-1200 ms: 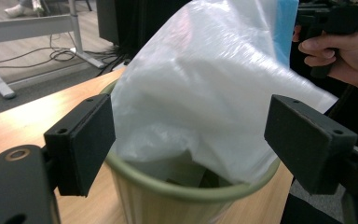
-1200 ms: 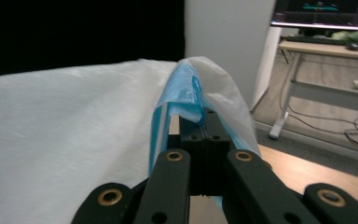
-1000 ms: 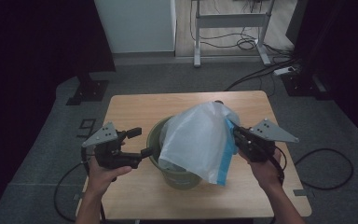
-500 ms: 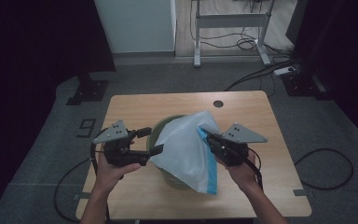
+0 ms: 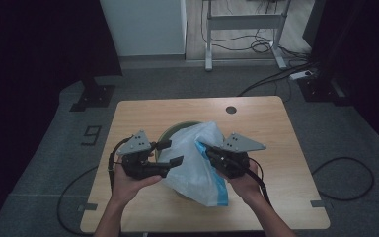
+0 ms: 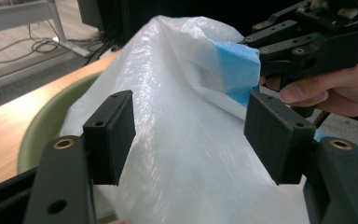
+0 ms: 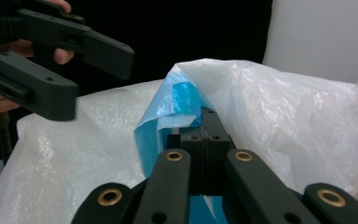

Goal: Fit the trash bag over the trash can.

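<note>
Where the high view is consulted, the plastic bag (image 5: 197, 163) is seen draped over the green basin (image 5: 170, 133) on the wooden table (image 5: 286, 163), its long axis running from the basin's far rim toward the person, with the blue-edged mouth (image 5: 220, 186) pointing to the near right. The left gripper (image 5: 170, 153) is held at the bag's left flank and the right gripper (image 5: 206, 150) at its right flank. Compared with the earlier frames, both grippers are found closer to the basin's middle, and the bag is bunched narrower and lower.

Seen from the left gripper view, the bag (image 6: 177, 140) is positioned between the two pads (image 6: 109, 135), which stand apart and are not pressed on the film; the jaws have just been closing. The basin (image 6: 46, 126) is visible left of the bag, and the right gripper (image 6: 256, 56) is seen pinching the blue edge (image 6: 235, 70).

From the right gripper view, the right gripper (image 7: 205, 135) is shown with its jaws brought together and clamped on the bag's (image 7: 279, 107) blue edge (image 7: 177, 102). The left gripper (image 7: 98, 74) is seen open at the bag's upper left.
</note>
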The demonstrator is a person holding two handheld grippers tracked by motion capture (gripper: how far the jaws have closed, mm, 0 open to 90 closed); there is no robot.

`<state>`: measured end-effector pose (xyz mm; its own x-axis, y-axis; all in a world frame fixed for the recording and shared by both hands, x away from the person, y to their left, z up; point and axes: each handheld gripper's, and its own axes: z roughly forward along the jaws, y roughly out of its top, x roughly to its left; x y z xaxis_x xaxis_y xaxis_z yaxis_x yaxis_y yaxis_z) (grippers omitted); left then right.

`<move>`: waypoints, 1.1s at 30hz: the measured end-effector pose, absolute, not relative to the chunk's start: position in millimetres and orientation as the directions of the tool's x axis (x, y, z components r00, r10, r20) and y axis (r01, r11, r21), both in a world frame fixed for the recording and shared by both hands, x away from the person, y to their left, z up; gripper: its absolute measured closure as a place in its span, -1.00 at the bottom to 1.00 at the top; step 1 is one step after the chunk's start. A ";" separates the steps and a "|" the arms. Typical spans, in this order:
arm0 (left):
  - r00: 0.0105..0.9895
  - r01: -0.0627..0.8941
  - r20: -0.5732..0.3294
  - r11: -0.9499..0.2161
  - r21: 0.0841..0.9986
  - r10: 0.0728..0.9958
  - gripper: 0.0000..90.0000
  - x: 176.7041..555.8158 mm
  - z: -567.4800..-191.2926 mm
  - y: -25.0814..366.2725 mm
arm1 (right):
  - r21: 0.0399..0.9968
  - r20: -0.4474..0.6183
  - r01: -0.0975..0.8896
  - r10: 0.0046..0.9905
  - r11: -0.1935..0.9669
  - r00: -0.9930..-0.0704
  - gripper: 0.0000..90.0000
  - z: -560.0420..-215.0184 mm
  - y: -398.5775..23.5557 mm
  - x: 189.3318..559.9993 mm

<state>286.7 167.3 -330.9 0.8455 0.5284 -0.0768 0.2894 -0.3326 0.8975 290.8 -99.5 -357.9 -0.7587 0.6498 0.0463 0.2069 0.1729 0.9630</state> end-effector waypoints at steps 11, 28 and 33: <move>0.820 0.362 -0.086 -0.397 0.843 0.566 0.01 293.8 -346.7 158.2 | 0.958 0.049 0.215 0.626 0.192 -0.778 0.75 -357.6 -102.8 288.1; 0.792 0.426 -0.105 -0.420 0.801 0.602 0.02 302.4 -364.4 152.4 | 0.948 0.047 0.240 0.653 0.209 -0.756 -0.10 -345.2 -153.9 264.2; 0.790 0.429 -0.109 -0.416 0.802 0.603 0.02 302.5 -367.0 152.4 | 0.953 0.068 0.243 0.651 0.182 -0.756 -0.07 -351.7 -172.1 253.6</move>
